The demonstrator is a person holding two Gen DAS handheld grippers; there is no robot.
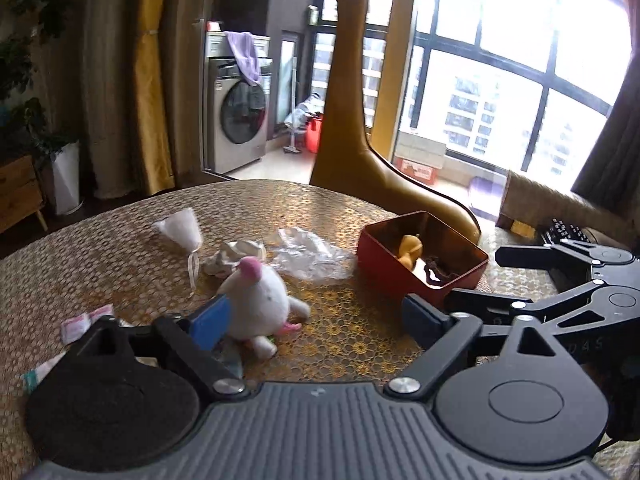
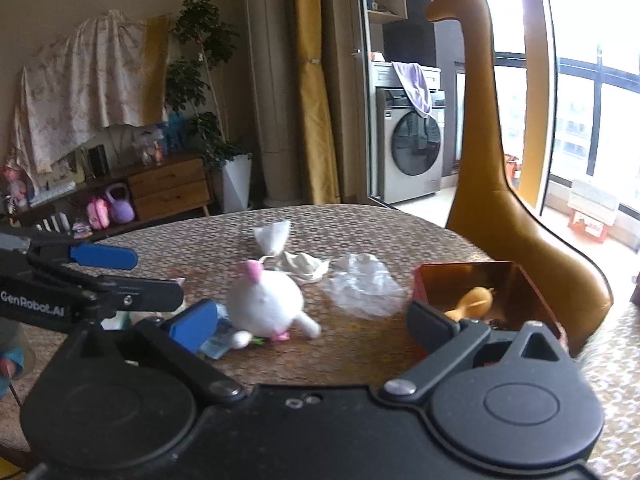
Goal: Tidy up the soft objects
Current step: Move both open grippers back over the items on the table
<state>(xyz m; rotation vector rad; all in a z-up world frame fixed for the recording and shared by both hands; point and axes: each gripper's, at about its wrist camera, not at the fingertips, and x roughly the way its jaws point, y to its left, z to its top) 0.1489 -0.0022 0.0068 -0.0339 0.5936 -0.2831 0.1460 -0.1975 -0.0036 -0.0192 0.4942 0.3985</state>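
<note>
White plush toy (image 1: 262,294) lies on the woven bench (image 1: 100,240), beside crumpled cloth (image 1: 236,256) and clear plastic (image 1: 308,256); red box (image 1: 420,256) holds a yellow toy (image 1: 410,250). Left gripper (image 1: 316,314) and right gripper (image 2: 312,322) jaws gape apart, empty

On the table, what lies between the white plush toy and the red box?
A crumpled clear plastic bag lies between the white plush toy and the red box, flat on the table. Both wrist views show it.
</note>
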